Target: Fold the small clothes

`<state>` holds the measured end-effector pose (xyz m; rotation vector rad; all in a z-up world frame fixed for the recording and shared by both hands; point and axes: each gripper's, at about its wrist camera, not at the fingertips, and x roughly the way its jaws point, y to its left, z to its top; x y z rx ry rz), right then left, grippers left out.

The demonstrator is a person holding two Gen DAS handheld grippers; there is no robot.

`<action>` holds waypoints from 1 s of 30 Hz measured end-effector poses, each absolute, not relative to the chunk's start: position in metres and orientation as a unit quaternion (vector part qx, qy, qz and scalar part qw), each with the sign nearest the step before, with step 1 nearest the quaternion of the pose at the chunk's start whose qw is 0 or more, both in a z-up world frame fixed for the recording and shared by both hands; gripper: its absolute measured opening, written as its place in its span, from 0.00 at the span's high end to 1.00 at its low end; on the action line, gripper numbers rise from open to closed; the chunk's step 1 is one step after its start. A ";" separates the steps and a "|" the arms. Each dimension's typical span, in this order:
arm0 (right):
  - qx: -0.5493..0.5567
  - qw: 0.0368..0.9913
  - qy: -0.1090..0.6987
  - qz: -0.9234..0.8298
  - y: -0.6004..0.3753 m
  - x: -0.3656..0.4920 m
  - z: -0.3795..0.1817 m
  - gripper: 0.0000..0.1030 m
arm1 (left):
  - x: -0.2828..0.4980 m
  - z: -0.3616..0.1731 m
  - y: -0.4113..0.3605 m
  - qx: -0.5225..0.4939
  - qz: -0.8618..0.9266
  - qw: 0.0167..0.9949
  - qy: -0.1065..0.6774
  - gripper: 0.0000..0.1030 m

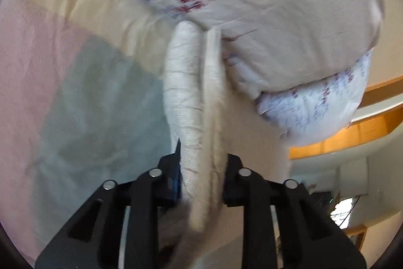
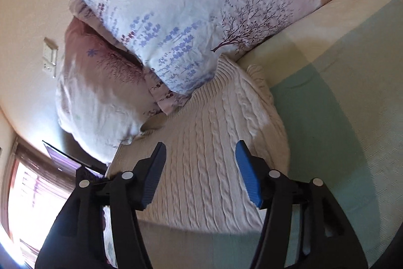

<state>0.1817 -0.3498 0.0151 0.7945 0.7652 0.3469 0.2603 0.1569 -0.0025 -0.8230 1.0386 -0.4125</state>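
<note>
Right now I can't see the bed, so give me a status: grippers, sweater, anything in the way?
Left gripper shut on cream sweater. Right gripper open above it. Floral pillows touch sweater's far edge.

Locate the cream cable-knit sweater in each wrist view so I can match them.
Left wrist: the cream cable-knit sweater runs up the centre as a bunched fold, clamped in the left gripper.
Right wrist: it lies spread on the bed, centre, under the open right gripper.
Shared landmark: the floral pillow with a green clover, above the sweater.
</note>
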 end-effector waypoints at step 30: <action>0.400 0.816 0.402 0.112 -0.416 0.240 0.019 0.37 | 0.265 0.007 -0.036 -0.193 -0.273 0.784 0.523 0.20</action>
